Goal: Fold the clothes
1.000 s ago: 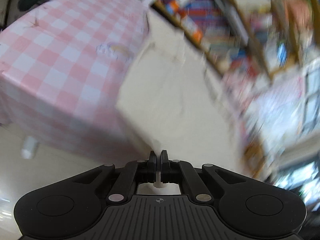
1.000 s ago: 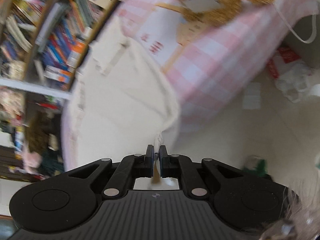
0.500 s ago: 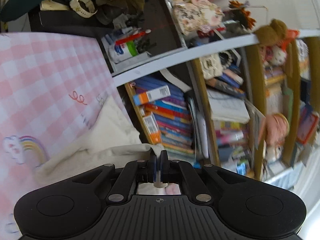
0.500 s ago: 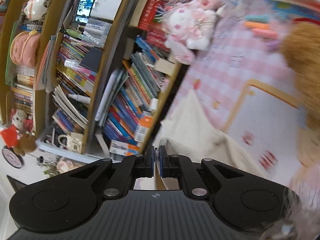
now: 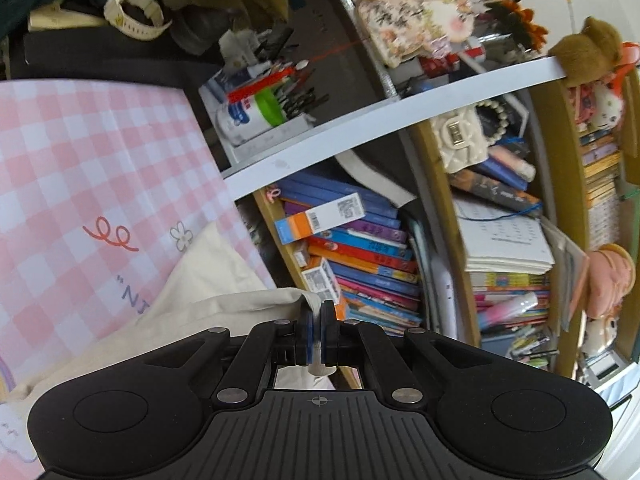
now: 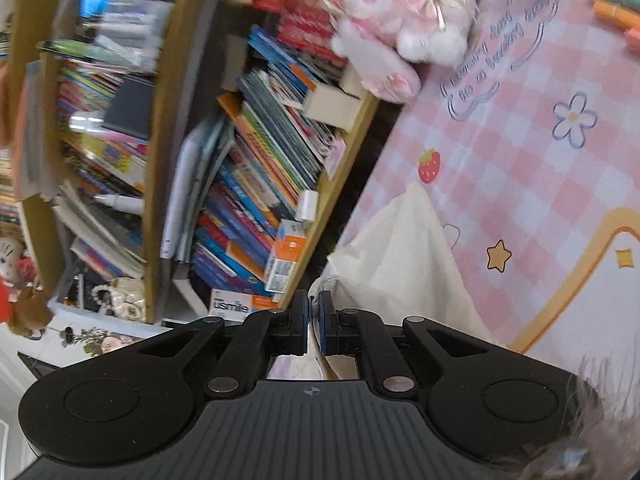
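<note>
Now both grippers clamp the cream cloth (image 5: 208, 280). Low in the left wrist frame, the left gripper (image 5: 316, 320) pinches a folded edge, the rest trailing left over the pink checked desk (image 5: 80, 152). At the right wrist frame's bottom centre, the right gripper (image 6: 314, 312) nips what looks like a hem; the cloth (image 6: 400, 256) spreads to the right on the desk (image 6: 540, 168). Bookshelves (image 5: 360, 248) fill the background, and a white plush toy (image 6: 416, 4) sits upper right.

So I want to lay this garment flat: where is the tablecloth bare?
Bare checked tablecloth lies between the cream garment and the plush toy. Crowded: pens at the far edge, the bookshelf alongside.
</note>
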